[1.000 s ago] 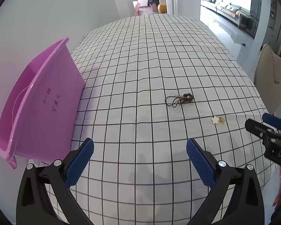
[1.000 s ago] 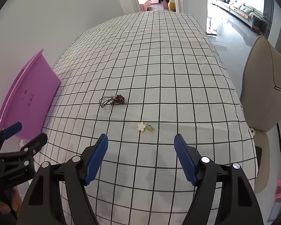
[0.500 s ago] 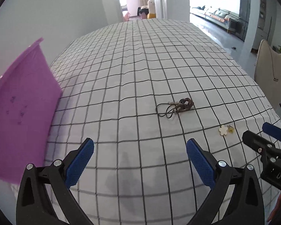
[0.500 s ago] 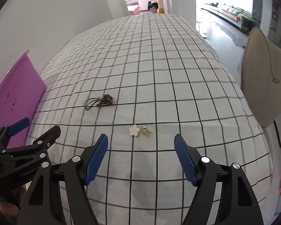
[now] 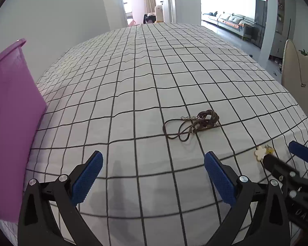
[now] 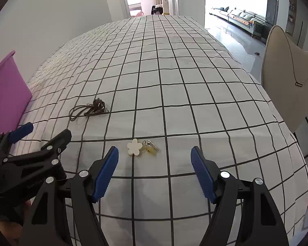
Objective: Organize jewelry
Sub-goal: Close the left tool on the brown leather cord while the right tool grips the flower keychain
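Observation:
A tangled brown cord necklace (image 5: 192,124) lies on the checked tablecloth, just ahead and right of my open, empty left gripper (image 5: 153,171); it also shows in the right wrist view (image 6: 89,108). A cream flower-shaped charm with small gold pieces (image 6: 142,147) lies just ahead of my open, empty right gripper (image 6: 155,168), between its fingers' line. The charm also shows in the left wrist view (image 5: 262,152), beside the right gripper's fingertips (image 5: 299,153). A purple plastic bin (image 5: 10,119) stands tilted at the left.
The table with the white black-grid cloth (image 5: 143,71) stretches far ahead. A beige necklace bust stand (image 6: 287,78) stands off the table's right edge. The left gripper (image 6: 30,141) sits at the right wrist view's left side.
Both grippers have moved forward and lower toward the table. The necklace and the flower charm now sit closer to the fingers. The purple bin has slid toward the left edge of view.

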`<action>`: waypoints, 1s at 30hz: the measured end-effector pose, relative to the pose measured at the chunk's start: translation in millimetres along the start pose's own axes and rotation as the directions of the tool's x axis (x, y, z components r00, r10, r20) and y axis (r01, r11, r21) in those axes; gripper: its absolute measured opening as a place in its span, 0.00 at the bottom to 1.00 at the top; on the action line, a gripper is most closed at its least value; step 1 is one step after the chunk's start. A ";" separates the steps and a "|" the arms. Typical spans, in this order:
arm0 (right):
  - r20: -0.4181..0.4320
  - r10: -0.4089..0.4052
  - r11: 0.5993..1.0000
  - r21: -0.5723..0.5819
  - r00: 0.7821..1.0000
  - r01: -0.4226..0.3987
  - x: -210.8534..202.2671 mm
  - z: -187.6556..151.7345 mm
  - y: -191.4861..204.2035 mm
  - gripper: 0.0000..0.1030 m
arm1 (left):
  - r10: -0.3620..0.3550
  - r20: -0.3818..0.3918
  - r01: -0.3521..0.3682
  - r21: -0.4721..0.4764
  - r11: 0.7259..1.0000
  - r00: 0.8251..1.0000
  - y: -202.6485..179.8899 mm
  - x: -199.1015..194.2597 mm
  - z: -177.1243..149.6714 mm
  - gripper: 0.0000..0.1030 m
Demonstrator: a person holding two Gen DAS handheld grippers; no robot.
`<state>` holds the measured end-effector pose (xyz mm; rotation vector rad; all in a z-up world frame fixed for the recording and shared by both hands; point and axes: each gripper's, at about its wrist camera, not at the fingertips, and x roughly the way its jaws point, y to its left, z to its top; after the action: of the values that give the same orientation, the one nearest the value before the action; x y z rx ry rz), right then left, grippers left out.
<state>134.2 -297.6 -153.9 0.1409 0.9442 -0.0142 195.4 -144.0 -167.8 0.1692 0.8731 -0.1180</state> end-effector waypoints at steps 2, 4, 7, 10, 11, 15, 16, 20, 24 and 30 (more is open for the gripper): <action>0.002 -0.007 1.000 0.001 1.000 0.007 1.7 -0.5 1.5 0.68 | -0.005 -0.003 0.005 0.004 1.000 1.000 -1.3 3.8 2.7 0.94; 0.003 -0.015 1.000 0.002 1.000 0.015 4.0 -1.5 2.5 0.68 | -0.004 -0.003 0.004 0.010 1.000 1.000 -3.2 6.8 4.0 0.94; 0.005 -0.025 1.000 0.005 1.000 0.025 6.9 -2.3 2.7 0.68 | -0.003 -0.004 0.003 0.014 1.000 1.000 -5.2 10.3 4.9 0.94; 0.004 -0.032 0.999 0.007 0.999 0.032 9.6 -1.7 3.3 0.67 | -0.003 -0.004 0.003 0.010 1.000 1.000 -5.3 12.3 5.5 0.94; 0.004 -0.035 0.999 0.008 0.999 0.035 10.0 -1.5 2.9 0.67 | -0.004 -0.006 0.004 0.008 1.000 1.000 -4.9 12.9 5.7 0.94; 0.004 -0.036 0.999 0.013 0.999 0.036 11.2 -1.6 2.7 0.68 | -0.010 -0.011 0.010 -0.003 1.000 1.000 -3.7 16.0 7.0 0.94; 0.005 -0.037 0.999 0.011 0.999 0.036 11.3 -1.8 3.1 0.68 | -0.011 -0.012 0.011 -0.004 1.000 1.000 -4.0 16.4 7.0 0.94; 0.009 -0.051 0.999 0.004 0.999 0.051 13.4 -0.3 5.7 0.68 | -0.023 -0.013 0.023 -0.009 1.000 1.000 -2.7 20.2 9.2 0.94; 0.014 -0.065 0.998 -0.005 0.998 0.065 18.0 1.6 11.0 0.67 | -0.030 -0.013 0.030 -0.008 1.000 0.999 -2.7 23.0 10.3 0.94; 0.033 -0.070 0.998 0.003 0.997 0.070 19.8 1.3 13.2 0.67 | -0.045 -0.022 0.045 -0.003 0.999 0.999 -5.7 29.6 16.9 0.94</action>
<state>147.9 -283.6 -167.7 0.1087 0.9158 -0.0820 225.9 -153.8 -180.5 0.1486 0.8989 -0.1576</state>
